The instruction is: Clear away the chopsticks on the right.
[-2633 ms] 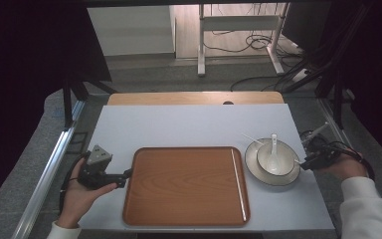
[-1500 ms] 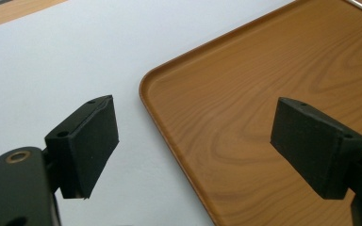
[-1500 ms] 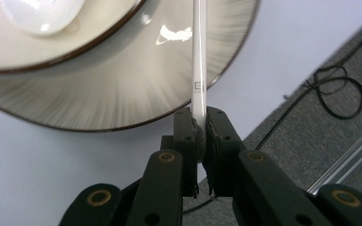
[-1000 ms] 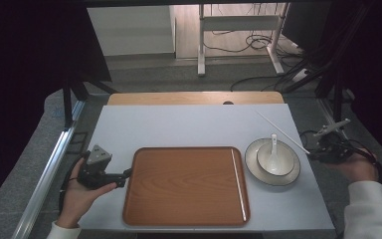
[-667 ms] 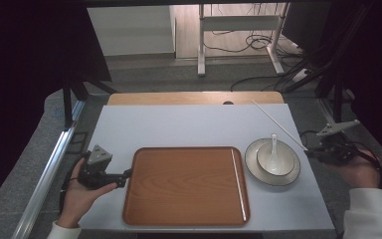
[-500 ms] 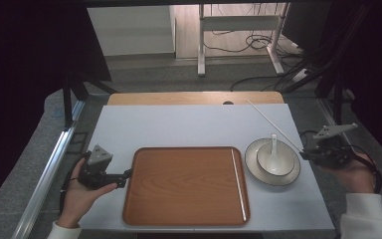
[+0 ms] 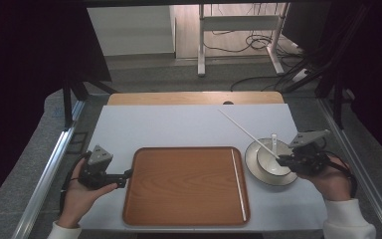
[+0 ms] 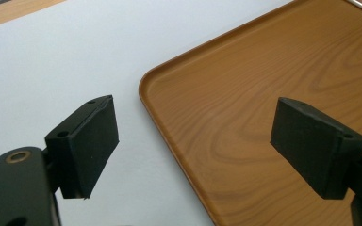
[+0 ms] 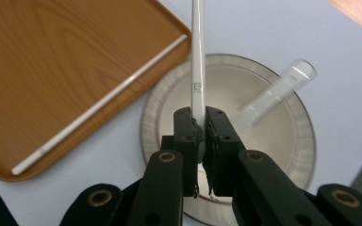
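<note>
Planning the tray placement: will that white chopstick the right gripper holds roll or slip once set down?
The chopstick looks round, smooth and thin, so it may roll. It stays straight in the right gripper, so probably stiff. The tray rim should stop it.

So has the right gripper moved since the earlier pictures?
Yes. The right gripper, shut on a white chopstick, went right off the bowl, then returned to its rim.

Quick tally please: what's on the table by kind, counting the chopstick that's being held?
Chopsticks: 2, one white chopstick held in the right tongs, the other lying along the tray's right side
Tray: 1
Plate: 1
Bowl: 1, on the plate
Spoon: 1, in the bowl
Total: 6
</note>
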{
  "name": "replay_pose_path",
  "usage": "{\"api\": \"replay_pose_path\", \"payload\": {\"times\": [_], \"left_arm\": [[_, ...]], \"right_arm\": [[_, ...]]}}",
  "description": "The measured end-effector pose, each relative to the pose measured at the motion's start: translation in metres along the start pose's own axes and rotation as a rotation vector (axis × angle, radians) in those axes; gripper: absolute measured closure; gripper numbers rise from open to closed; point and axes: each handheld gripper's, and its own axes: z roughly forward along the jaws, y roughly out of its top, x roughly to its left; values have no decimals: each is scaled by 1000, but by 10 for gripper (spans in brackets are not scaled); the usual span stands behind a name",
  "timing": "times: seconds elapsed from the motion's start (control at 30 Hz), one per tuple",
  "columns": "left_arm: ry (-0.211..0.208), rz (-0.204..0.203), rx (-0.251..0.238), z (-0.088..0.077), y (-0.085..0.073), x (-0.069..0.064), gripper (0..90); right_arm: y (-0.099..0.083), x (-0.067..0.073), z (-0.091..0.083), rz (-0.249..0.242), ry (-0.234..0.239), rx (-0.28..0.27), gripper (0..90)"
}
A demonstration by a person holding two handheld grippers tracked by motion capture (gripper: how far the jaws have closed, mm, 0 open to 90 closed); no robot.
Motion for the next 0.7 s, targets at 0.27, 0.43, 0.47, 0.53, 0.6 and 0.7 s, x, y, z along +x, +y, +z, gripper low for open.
{"api": "replay_pose_path", "payload": {"times": [0.27, 0.43, 0.47, 0.53, 0.6, 0.7], "left_arm": [[0, 1, -2, -1, 0, 0, 151], [-1, 2, -1, -1, 0, 0, 151], [-1, 2, -1, -1, 0, 0, 151], [-1, 2, -1, -1, 0, 0, 151], [-1, 1, -2, -1, 0, 0, 151], [-1, 1, -3, -1, -1, 0, 151]], "right_arm": [[21, 28, 20, -74, 61, 26, 844], [31, 45, 34, -122, 95, 55, 844], [32, 49, 37, -127, 104, 63, 844], [34, 56, 44, -137, 121, 80, 844], [35, 62, 51, -155, 137, 96, 844], [36, 68, 61, -168, 156, 115, 844]]}}
